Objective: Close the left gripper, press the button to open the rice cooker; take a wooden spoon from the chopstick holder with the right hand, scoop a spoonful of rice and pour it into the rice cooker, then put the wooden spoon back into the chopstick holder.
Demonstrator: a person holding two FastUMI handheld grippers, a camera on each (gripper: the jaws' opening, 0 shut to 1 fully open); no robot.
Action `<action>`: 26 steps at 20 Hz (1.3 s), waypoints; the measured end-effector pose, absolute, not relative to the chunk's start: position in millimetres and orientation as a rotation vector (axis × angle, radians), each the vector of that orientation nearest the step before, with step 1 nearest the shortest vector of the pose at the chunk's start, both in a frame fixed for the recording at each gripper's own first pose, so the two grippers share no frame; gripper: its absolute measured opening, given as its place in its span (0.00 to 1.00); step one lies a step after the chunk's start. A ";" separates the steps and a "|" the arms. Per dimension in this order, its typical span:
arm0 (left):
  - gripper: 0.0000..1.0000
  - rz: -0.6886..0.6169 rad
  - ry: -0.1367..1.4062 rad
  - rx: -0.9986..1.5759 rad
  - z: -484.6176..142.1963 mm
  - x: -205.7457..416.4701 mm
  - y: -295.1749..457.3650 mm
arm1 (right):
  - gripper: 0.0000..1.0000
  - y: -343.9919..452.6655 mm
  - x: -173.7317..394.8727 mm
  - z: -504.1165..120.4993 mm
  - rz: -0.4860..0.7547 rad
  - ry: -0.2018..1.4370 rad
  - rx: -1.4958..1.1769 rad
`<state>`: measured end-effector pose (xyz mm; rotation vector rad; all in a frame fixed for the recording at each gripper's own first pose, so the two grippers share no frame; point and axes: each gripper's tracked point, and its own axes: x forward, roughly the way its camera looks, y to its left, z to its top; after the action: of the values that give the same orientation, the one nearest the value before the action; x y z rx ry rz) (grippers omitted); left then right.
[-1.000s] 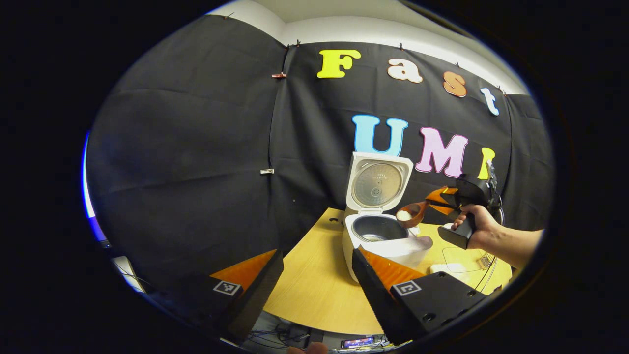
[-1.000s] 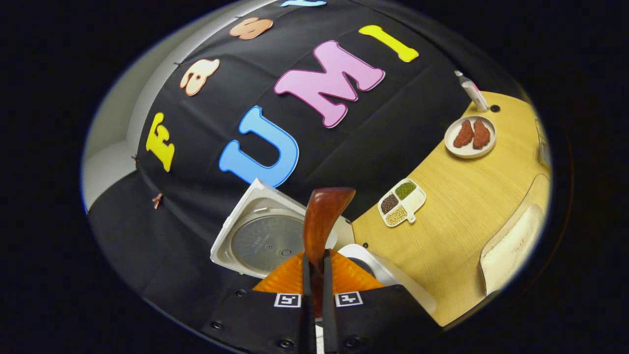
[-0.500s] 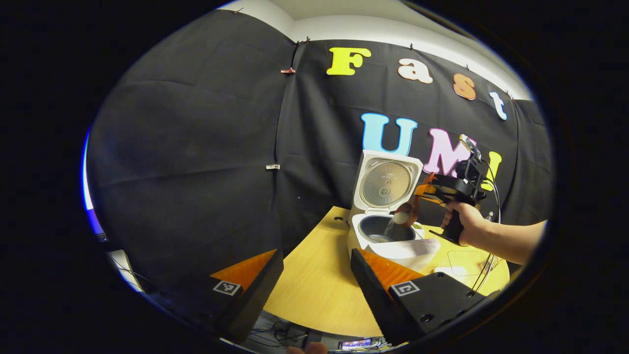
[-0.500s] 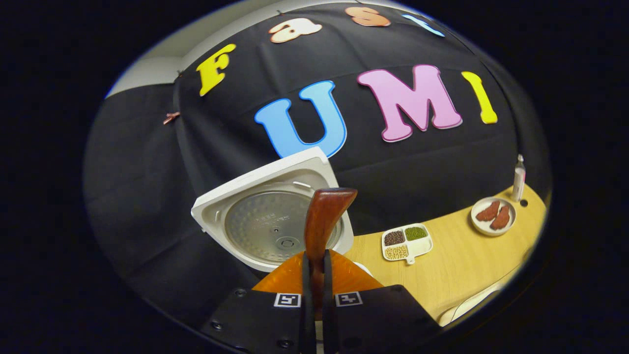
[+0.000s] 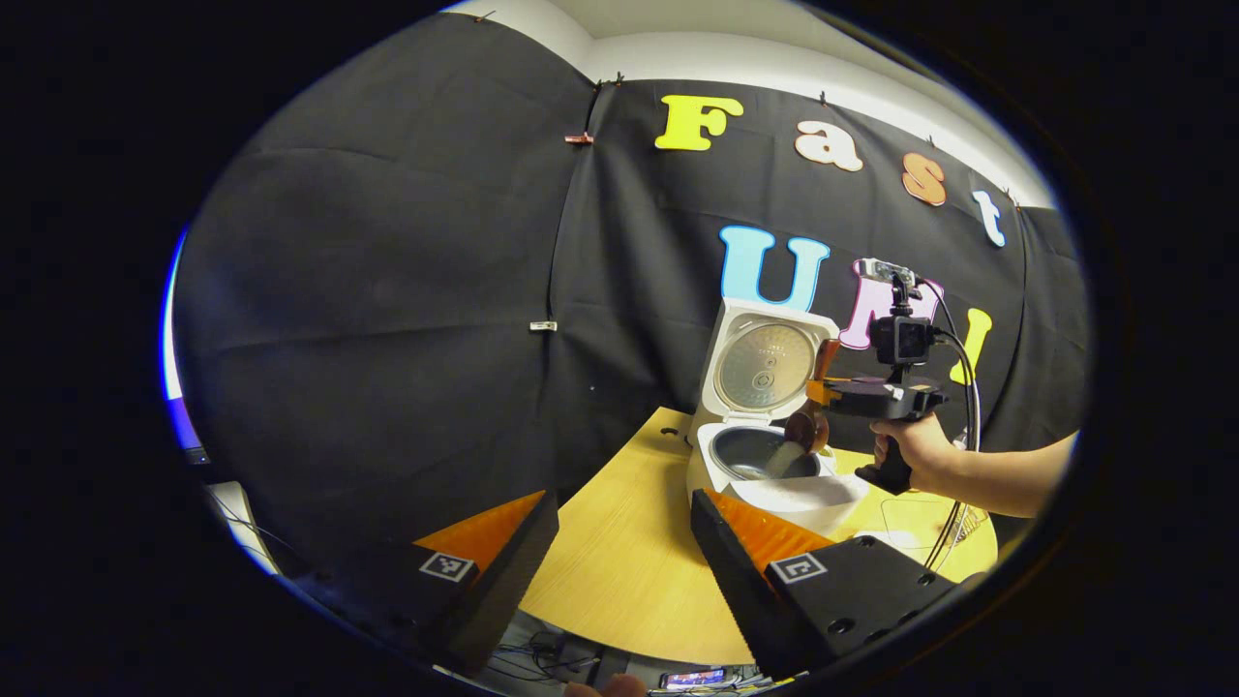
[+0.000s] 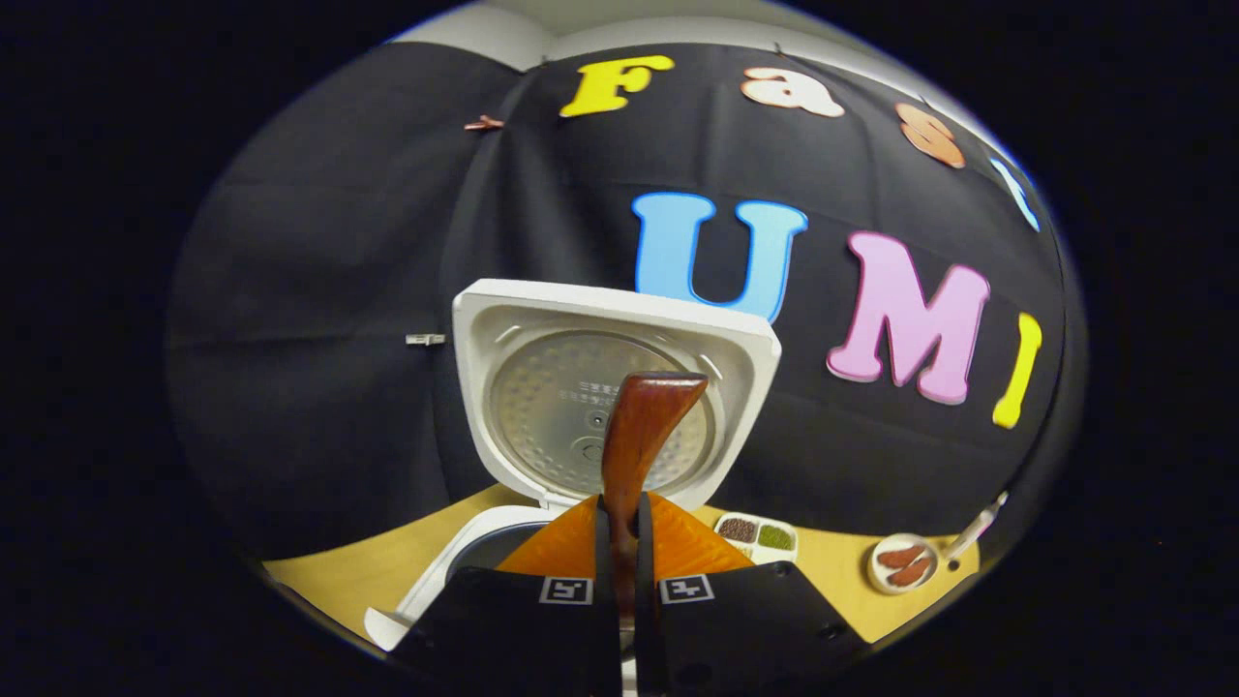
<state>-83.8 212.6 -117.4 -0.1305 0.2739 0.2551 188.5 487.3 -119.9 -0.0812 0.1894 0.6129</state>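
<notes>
pouring step in hand: spoon (image 5: 809, 418) tipped over the cooker (image 5: 765, 465), bowl down just above the pot, rice spilling in, handle up, long axis near upright. right gripper (image 6: 619, 528) pinching the handle; left gripper (image 5: 619, 542) spread, idle, near the cooker's front. next, likely: level spoon, carry clear of the cooker to the holder, drop in.

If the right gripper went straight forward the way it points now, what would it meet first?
Probably the open lid of the rice cooker, which stands straight ahead of the right gripper, behind the wooden spoon it holds; depth is unclear.
</notes>
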 end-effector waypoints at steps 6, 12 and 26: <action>0.95 0.246 0.265 -0.141 -118.3 -87.7 202.9 | 0.10 511.3 157.5 -92.2 0.745 -0.002 -0.366; 0.95 0.262 0.263 -0.139 -120.8 -95.0 200.0 | 0.07 511.7 153.3 -91.2 0.778 0.009 -0.341; 0.95 0.210 0.235 -0.124 -108.7 -92.1 151.1 | 0.11 305.2 178.4 -71.8 0.423 0.396 0.641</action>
<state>-92.1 151.1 -108.7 -0.1242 0.2346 0.2103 178.4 305.2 -71.8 0.6406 0.3957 0.4228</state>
